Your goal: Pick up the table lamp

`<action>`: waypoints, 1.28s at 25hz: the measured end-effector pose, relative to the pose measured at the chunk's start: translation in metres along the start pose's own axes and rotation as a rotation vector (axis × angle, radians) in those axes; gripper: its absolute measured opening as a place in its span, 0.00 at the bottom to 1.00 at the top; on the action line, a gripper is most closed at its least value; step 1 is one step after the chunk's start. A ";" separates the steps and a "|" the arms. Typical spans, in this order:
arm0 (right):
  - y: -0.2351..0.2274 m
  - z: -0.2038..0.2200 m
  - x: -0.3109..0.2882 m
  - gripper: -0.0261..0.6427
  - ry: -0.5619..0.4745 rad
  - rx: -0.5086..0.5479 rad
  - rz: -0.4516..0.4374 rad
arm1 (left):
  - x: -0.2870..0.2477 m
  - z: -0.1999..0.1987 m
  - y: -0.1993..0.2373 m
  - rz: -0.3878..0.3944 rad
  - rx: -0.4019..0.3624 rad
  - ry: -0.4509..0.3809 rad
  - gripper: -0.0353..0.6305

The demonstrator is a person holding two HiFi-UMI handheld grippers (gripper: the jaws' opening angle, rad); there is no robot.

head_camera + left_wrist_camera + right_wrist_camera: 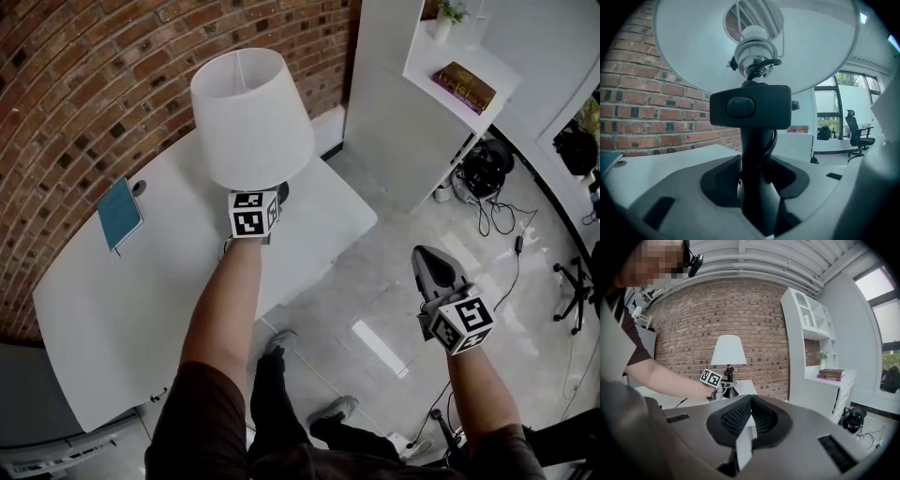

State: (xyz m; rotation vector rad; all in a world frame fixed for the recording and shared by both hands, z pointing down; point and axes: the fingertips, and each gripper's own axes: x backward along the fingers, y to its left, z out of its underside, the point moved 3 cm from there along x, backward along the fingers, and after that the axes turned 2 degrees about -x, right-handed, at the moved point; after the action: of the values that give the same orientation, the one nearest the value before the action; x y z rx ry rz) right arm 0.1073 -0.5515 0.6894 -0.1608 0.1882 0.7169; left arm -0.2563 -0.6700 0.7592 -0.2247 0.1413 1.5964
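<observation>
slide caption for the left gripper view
Left gripper gripping the black stem of a white-shaded table lamp on a white table by a red brick wall.

Lighting: we are seeing even, cool daylight, coming from the windows right of the lampshade. Glare: a pale patch is shining on the floor, below and right of the lampshade. Distortion: both gripper views are bowing outward, corners darkening to black. Focus: the close foreground beneath the lampshade is going soft.
</observation>
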 end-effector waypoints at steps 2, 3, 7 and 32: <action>0.000 0.002 -0.001 0.03 0.003 -0.002 0.000 | 0.000 -0.003 0.000 0.017 -0.009 0.022 0.30; 0.000 0.003 -0.001 0.03 0.005 0.000 -0.002 | 0.001 -0.004 -0.002 0.026 -0.013 0.026 0.30; 0.000 -0.004 -0.001 0.03 0.001 0.004 -0.006 | 0.002 -0.017 -0.013 0.062 -0.046 0.036 0.30; -0.068 -0.160 0.123 0.03 -0.086 0.011 0.303 | -0.003 -0.293 -0.236 0.573 -0.137 -0.116 0.29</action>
State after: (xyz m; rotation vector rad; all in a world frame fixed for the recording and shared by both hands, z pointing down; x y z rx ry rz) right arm 0.2251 -0.5575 0.5120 -0.0909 0.1357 1.0220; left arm -0.0039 -0.7308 0.4870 -0.2066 0.0029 2.1878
